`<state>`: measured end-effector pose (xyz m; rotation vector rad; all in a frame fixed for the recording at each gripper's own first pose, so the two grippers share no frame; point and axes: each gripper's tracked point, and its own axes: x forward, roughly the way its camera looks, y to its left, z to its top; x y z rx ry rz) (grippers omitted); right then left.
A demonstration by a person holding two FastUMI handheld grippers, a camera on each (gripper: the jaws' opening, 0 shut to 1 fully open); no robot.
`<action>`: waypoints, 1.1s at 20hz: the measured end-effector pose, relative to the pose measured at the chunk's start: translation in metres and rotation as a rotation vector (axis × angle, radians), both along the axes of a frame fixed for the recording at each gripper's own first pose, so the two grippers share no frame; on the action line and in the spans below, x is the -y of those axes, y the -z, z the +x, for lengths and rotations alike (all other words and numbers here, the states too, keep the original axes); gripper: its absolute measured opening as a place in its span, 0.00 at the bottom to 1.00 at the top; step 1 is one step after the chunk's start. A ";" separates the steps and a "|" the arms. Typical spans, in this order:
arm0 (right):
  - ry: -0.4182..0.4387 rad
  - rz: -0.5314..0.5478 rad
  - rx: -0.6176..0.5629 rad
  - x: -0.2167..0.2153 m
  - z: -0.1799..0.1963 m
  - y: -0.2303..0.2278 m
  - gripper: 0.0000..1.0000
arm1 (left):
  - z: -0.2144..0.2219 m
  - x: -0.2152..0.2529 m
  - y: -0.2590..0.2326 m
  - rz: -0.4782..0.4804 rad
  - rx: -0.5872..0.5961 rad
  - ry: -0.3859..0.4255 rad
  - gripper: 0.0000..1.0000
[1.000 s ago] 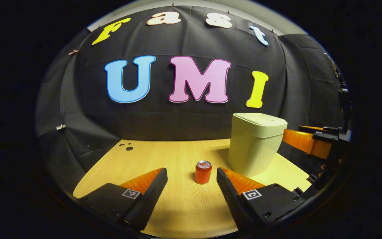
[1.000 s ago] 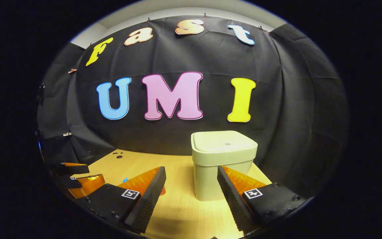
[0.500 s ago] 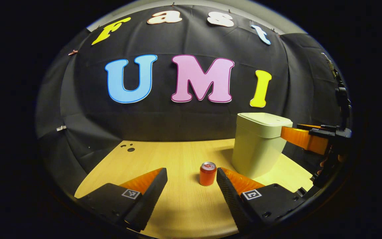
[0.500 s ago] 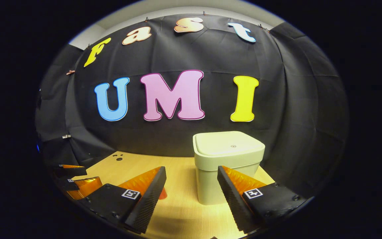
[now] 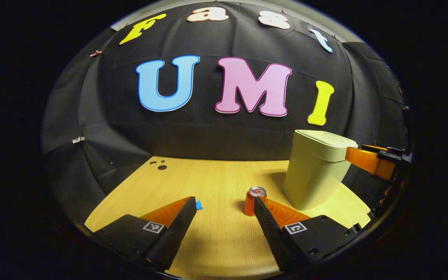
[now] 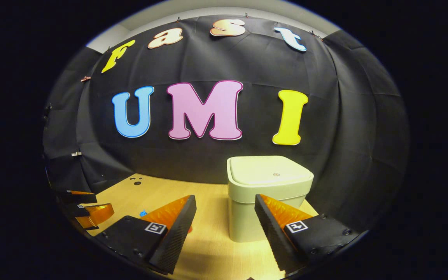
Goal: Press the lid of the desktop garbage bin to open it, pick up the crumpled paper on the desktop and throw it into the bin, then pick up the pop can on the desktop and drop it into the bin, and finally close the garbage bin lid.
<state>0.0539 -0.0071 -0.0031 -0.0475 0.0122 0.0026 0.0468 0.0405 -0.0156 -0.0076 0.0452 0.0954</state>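
We saw both the left gripper point(image 5: 224, 212) and right gripper point(image 6: 226, 210) spread wide, empty; pop can point(image 5: 250, 202) just beside the left gripper's finger, bin point(image 6: 266, 194) lidded.

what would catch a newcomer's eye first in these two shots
The pale green bin stands out first, lid shut, at the far right of the wooden table. Next comes the small red can, upright in front of the bin, just beyond the open left tool. The right tool, also open, faces the bin.
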 end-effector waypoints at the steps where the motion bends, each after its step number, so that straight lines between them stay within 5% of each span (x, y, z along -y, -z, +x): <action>1: 0.007 -0.011 0.003 0.002 0.002 -0.001 0.90 | 0.002 -0.001 0.001 -0.004 -0.006 0.000 0.96; 8: 0.004 0.033 -0.053 0.003 0.016 0.000 0.41 | 0.016 0.000 0.001 0.022 -0.026 0.011 0.96; 9: 0.007 0.036 -0.058 0.004 0.018 0.000 0.25 | 0.018 0.000 -0.001 0.025 -0.027 0.013 0.96; 13: 0.025 0.019 -0.061 0.013 0.027 -0.004 0.23 | 0.028 0.004 0.001 0.030 -0.039 0.028 0.96; 18: 0.040 0.029 -0.050 0.027 0.032 -0.018 0.07 | 0.037 0.011 -0.004 0.057 -0.032 0.049 0.96; 22: -0.020 0.033 -0.055 0.028 0.041 -0.027 0.10 | 0.041 0.018 -0.006 0.064 -0.030 0.066 0.96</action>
